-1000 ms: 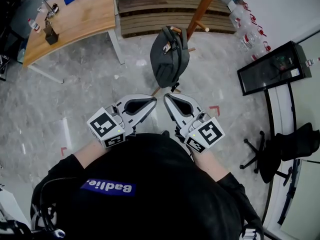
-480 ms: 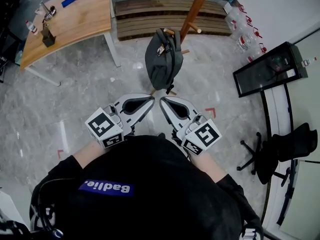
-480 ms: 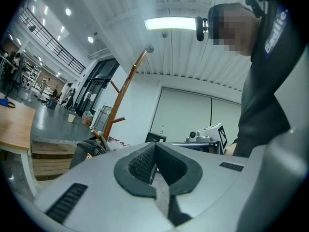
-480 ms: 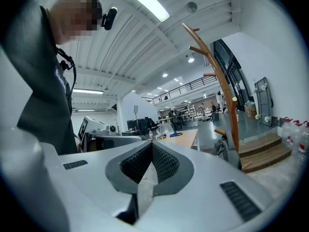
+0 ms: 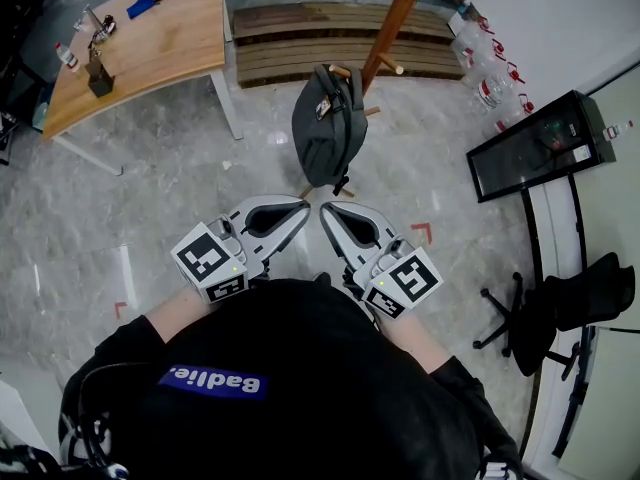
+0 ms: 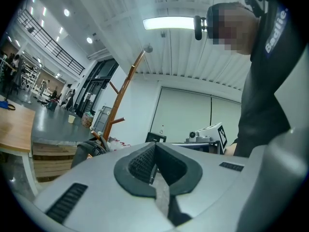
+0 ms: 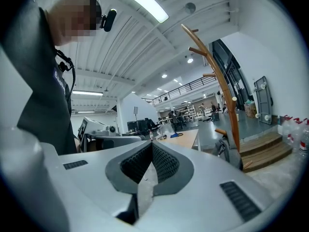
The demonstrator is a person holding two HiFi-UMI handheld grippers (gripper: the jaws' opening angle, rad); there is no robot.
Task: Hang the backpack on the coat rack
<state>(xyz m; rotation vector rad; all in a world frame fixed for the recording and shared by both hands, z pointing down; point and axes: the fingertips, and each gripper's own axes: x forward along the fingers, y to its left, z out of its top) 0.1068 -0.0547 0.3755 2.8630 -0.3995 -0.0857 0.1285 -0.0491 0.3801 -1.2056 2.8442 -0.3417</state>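
A dark grey backpack (image 5: 327,128) hangs by its top loop from a peg of the brown wooden coat rack (image 5: 393,23), and nothing holds it. My left gripper (image 5: 305,205) and right gripper (image 5: 324,211) are side by side close to my body, tips nearly touching, a short way in front of the backpack. Both are shut and empty. In the left gripper view the shut jaws (image 6: 154,145) fill the foreground, with the backpack (image 6: 85,151) and rack pole (image 6: 123,94) beyond on the left. The right gripper view shows its shut jaws (image 7: 151,144), the rack (image 7: 221,83) and the backpack (image 7: 227,152) on the right.
A wooden table (image 5: 160,43) with small items stands at the back left. A slatted wooden platform (image 5: 300,38) lies behind the rack. Bottles (image 5: 487,68), a black screen on a stand (image 5: 540,133) and an office chair (image 5: 570,303) are on the right.
The head view has shifted slightly. Both grippers stay shut near my body, and the backpack stays hanging on the rack.
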